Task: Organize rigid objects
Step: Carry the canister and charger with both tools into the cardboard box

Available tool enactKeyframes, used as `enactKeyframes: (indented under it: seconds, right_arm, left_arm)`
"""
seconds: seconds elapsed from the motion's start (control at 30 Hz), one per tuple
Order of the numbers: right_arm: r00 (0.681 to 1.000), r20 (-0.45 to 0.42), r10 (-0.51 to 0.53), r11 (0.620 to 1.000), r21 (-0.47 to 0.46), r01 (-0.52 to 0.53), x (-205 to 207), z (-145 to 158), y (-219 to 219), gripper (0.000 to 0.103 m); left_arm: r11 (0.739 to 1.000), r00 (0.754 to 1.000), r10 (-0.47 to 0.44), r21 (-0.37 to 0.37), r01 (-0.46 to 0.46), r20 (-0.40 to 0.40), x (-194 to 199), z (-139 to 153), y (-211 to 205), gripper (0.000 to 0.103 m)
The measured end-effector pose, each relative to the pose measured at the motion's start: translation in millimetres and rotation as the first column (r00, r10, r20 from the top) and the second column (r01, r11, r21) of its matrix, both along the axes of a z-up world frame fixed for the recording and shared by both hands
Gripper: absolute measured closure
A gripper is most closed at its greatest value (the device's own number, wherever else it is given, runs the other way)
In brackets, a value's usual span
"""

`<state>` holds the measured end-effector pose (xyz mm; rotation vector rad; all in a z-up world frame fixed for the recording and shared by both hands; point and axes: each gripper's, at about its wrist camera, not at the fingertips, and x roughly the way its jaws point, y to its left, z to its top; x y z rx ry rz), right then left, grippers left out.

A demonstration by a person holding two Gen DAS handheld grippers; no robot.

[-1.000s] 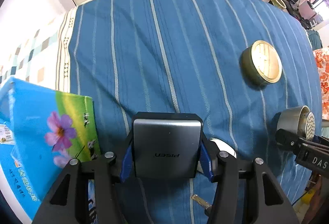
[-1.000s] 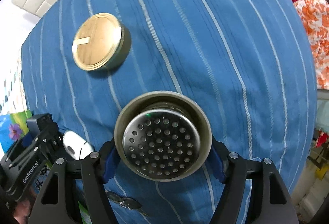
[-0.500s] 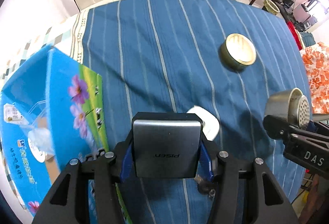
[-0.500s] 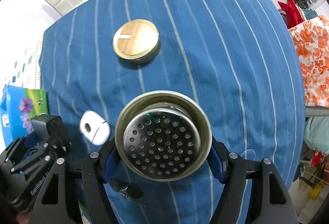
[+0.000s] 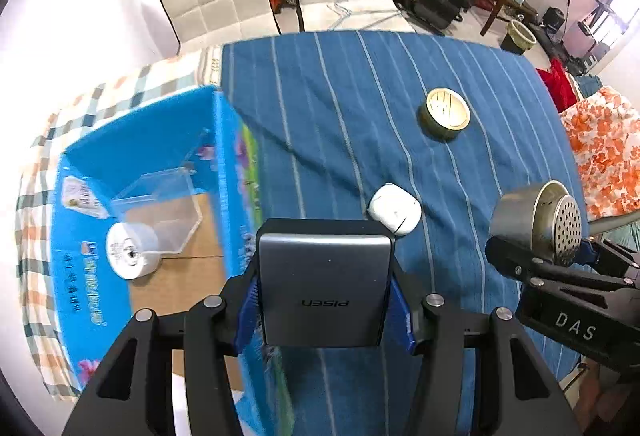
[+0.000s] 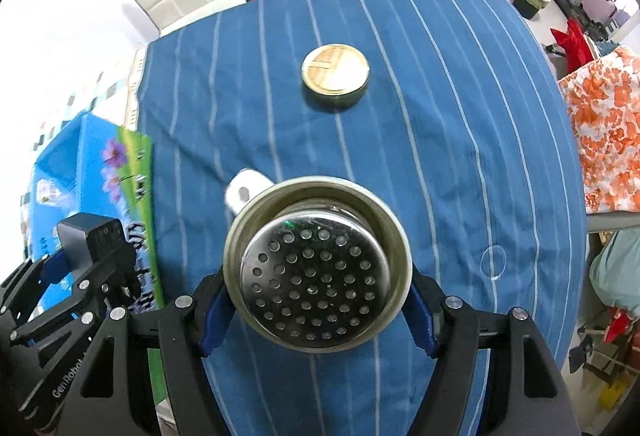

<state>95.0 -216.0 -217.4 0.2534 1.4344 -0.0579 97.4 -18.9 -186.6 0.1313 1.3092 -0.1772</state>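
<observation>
— What has been changed since a second ago?

— Both loads have been lifted well clear of the striped cloth (image 6: 460, 124). The grey charger block (image 5: 324, 286) is clamped between the jaws of the left gripper (image 5: 324, 300); the perforated metal cup (image 6: 316, 272) is pinched by the right gripper (image 6: 316, 300). The blue box (image 5: 100, 204) is now seen from above, so dropping in is judged near.

— Is room left?

— Bare cardboard is seen beside the clear container (image 5: 160, 204) and white roll (image 5: 130, 254). The near wall must be cleared.

Bright daylight, blown-out white walls, fisheye-bent edges, slight motion blur
</observation>
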Motion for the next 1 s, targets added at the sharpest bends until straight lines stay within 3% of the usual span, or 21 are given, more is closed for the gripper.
enactKeyframes:
  seconds: [0.3, 0.53, 0.77, 1.0]
  right_arm:
    - [0.996, 0.069, 0.047, 0.998, 0.029, -0.050, -15, 41, 39, 0.030]
    - [0.989, 0.099, 0.106, 0.986, 0.114, -0.118, -20, 64, 94, 0.030]
    - [0.979, 0.096, 0.182, 0.961, 0.193, -0.197, -15, 61, 166, 0.029]
    - [0.967, 0.051, 0.248, 0.936, 0.244, -0.253, -5, 44, 232, 0.029]
  left_arm:
    - [0.999, 0.998, 0.034, -0.026, -0.032, 0.048, -22, 36, 48, 0.051]
    - [0.996, 0.995, 0.091, -0.003, -0.091, 0.046, -36, 46, 120, 0.051]
    - [0.987, 0.989, 0.150, 0.060, -0.150, -0.006, -46, 17, 186, 0.051]
    - [0.975, 0.969, 0.219, 0.044, -0.216, -0.114, -53, -38, 216, 0.051]
